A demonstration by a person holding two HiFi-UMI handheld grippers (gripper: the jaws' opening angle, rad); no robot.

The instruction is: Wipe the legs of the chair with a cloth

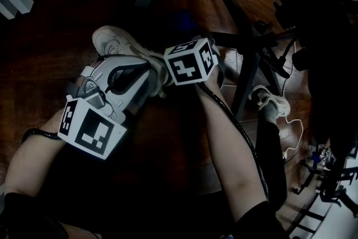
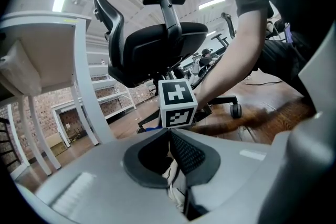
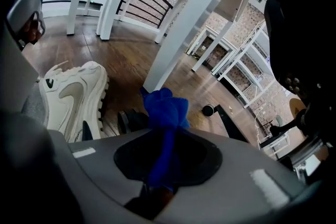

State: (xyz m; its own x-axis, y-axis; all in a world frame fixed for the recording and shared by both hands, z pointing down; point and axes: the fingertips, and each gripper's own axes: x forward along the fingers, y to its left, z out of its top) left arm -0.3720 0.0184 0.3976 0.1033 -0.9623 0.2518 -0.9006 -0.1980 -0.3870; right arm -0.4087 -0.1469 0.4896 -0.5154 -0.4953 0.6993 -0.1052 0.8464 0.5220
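Two hand-held grippers in play, both low over the wood floor point(image 3: 121, 55). Right hand-held gripper point(image 3: 167, 136) is pinching a blue cloth point(image 3: 167, 107), which bunches in a wad past the jaw tips, with a thin strip running back between the pads. Left hand-held gripper point(image 2: 170, 136) is pressed together at the tips, with pale fabric point(image 2: 173, 173) caught lower between the pads; can't tell what that is.

The black office chair point(image 2: 157, 42) stands just ahead. Its base shows in the head view as dark spokes point(image 1: 246, 59). In the right gripper view one chair leg point(image 3: 233, 124) and its caster point(image 3: 208, 110) sit near the cloth wad, apart from it, so no contact yet. A white sneaker point(image 3: 73, 94) is to the left and a white desk leg point(image 3: 194, 23) behind.

Handling guesses:
- Cloth is soft, light and floppy, so only the wad beyond the tips does any wiping. The present grip, well back from that end, looks fine.
- Chair legs are likely rigid and smooth.
- Chair is on casters, so sideways pressure may roll or swivel it. Better to stroke along the spoke, or brace the base with the left gripper.
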